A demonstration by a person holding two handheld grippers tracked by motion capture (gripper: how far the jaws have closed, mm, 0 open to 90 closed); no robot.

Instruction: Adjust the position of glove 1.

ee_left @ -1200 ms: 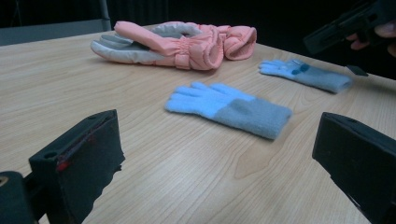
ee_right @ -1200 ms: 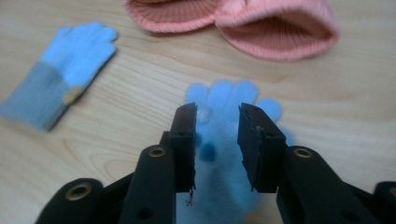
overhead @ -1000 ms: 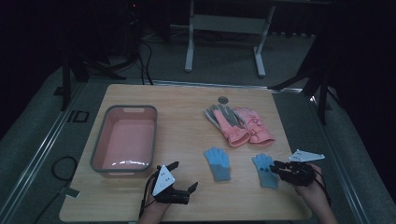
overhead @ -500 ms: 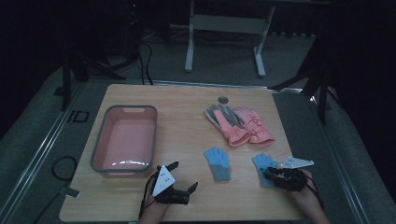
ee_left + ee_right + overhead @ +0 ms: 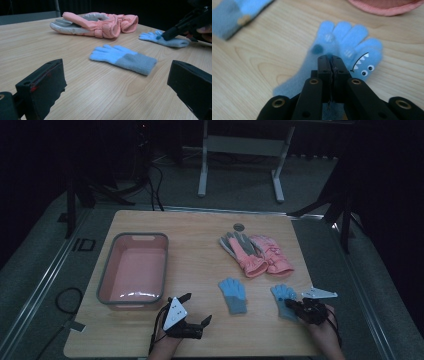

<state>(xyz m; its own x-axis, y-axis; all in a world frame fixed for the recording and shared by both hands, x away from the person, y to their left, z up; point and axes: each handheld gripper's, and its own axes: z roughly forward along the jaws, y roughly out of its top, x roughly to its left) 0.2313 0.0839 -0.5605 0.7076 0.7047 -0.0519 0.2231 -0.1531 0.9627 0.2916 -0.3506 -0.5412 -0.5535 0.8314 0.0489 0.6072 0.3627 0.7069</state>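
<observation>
The right gripper (image 5: 291, 304) has its jaws pinched together, having just been closing, and they're clamped on the blue glove (image 5: 347, 47) right at the palm — in the right gripper view you can see the knit squeezed between the two black jaws, with the fingers fanning out just past the tips and a little shark face on the thumb. The glove lies flat on the wooden table (image 5: 200, 265), cuff end under the gripper body.

The left gripper (image 5: 196, 309) sits with its jaws spread wide and nothing between them. Out ahead of it, well clear of the jaws, lies the second blue glove (image 5: 123, 58) with a grey cuff. Farther beyond is a pair of pink gloves (image 5: 100, 22), stacked against each other. Off to that gripper's far side — away from the right one — sits a pink tub (image 5: 132, 270).
</observation>
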